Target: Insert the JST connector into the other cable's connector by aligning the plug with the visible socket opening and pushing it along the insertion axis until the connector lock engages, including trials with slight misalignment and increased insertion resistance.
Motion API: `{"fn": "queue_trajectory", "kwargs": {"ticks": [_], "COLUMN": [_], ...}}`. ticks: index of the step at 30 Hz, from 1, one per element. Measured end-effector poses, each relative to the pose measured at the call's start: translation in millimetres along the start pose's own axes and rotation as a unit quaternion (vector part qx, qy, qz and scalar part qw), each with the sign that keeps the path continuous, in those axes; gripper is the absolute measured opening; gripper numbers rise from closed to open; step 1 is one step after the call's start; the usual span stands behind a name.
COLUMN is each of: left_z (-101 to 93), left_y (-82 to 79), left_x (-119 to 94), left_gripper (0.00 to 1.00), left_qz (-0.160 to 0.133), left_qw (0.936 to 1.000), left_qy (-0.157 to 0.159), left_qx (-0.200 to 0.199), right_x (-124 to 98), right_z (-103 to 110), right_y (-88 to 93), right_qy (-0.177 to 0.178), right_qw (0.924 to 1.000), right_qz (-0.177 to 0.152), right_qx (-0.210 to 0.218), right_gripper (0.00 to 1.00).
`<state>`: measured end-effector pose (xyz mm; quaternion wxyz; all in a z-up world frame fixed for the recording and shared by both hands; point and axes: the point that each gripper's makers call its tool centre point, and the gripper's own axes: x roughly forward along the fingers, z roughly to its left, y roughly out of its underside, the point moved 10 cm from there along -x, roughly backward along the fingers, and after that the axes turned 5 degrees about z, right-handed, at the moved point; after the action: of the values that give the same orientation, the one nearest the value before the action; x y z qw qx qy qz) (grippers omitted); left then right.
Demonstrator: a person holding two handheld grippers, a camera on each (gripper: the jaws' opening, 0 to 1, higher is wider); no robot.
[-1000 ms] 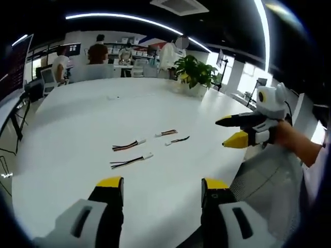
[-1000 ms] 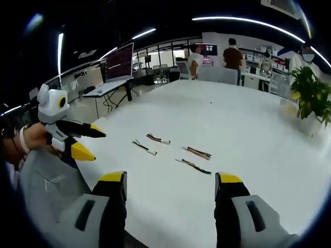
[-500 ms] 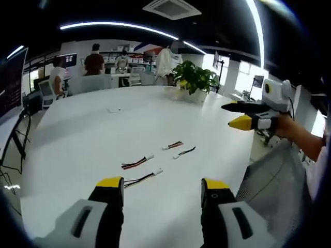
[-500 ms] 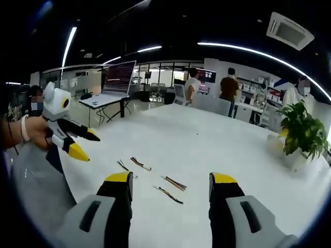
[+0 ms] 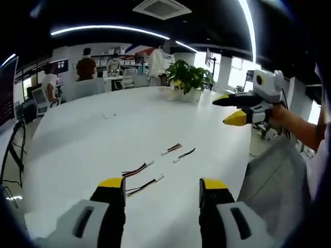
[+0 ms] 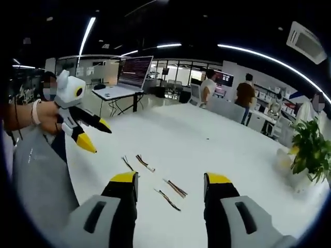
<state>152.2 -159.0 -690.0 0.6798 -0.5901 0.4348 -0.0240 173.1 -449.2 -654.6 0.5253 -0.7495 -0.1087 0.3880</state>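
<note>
Four short multicoloured wire leads with small white JST connector ends lie loose on the broad white round surface (image 5: 77, 139), near the edge closest to the person, none of them joined. In the left gripper view, two leads sit just ahead of the left claw (image 5: 156, 186): the nearest lead (image 5: 143, 185) and its neighbour (image 5: 137, 169), with a second pair beyond, the red-tipped lead (image 5: 171, 149) and the dark lead (image 5: 184, 154). Both views have risen and tipped over the past second, so the leads sit lower in frame and closer to the yellow-tipped jaws; the leads themselves appear unmoved, which points to the hands being repositioned rather than any contact.

The left claw stands open and empty, its jaws well apart. The right claw (image 6: 169, 182) is likewise open with nothing between its jaws, two leads showing in the gap. Seen from the left gripper view, the right claw (image 5: 226, 109) hangs in the air off the surface's right edge, jaws parted.

Judged from this, the task has not begun in earnest: each claw must first pick up a lead before plug and socket can be aligned. A potted green plant (image 5: 189, 77) stands at the far edge, people beyond.
</note>
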Motion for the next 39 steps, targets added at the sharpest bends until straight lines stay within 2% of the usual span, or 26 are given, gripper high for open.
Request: {"fn": "queue_trajectory", "kwargs": {"ticks": [4, 9, 11, 13, 16, 22, 25, 30, 31, 33, 36, 39], "left_z": [0.2, 3.3, 4.6, 8.3, 12.2, 21.9, 26.0, 29.0, 30.2, 32.4, 36.0, 39.8], "left_y": [-9.5, -12.7, -16.8, -18.4, -19.8, -19.7, -22.0, -34.5, -40.0, -47.8, -55.2, -57.8], "left_x": [-4, -9, -13, -17, -21, -25, -26, -32, -34, -35, -33, -27], "left_gripper": [0.54, 0.54, 0.54, 0.54, 0.54, 0.54, 0.54, 0.54, 0.54, 0.54, 0.54, 0.54], "left_qz": [-0.018, -0.036, -0.061, -0.068, -0.07, -0.044, -0.043, -0.061, -0.072, -0.076, -0.077, -0.059], "left_qw": [0.9998, 0.9993, 0.9977, 0.9969, 0.997, 0.999, 0.9991, 0.998, 0.9971, 0.9968, 0.9965, 0.997], "left_qy": [-0.002, 0.001, 0.016, 0.023, 0.02, 0.004, 0.005, 0.017, 0.025, 0.022, 0.017, 0.018], "left_qx": [0.001, -0.007, -0.024, -0.032, -0.026, 0.002, 0.003, 0.004, 0.002, 0.01, 0.026, 0.046], "right_x": [0, -2, -3, -5, -7, -9, -10, -6, -5, -4, -2, 4], "right_z": [-1, -2, -4, -4, -4, -10, -14, -25, -28, -31, -38, -45], "right_y": [-4.6, -7.7, -7.1, -8.6, -9.5, -11.7, -15.1, -20.4, -22.0, -24.6, -27.7, -33.3], "right_qy": [-0.007, -0.018, -0.021, -0.028, -0.033, -0.033, -0.037, -0.044, -0.044, -0.048, -0.054, -0.076], "right_qw": [1.0, 0.9998, 0.9997, 0.9995, 0.9994, 0.9992, 0.9989, 0.9984, 0.9982, 0.9973, 0.9964, 0.9944], "right_qz": [-0.004, -0.006, -0.008, -0.009, -0.005, 0.002, -0.002, -0.011, -0.01, -0.013, -0.011, -0.004], "right_qx": [-0.005, -0.008, -0.009, -0.008, -0.013, -0.023, -0.027, -0.034, -0.04, -0.055, -0.064, -0.073], "right_gripper": [0.48, 0.48, 0.47, 0.47, 0.47, 0.46, 0.46, 0.45, 0.45, 0.45, 0.46, 0.45]}}
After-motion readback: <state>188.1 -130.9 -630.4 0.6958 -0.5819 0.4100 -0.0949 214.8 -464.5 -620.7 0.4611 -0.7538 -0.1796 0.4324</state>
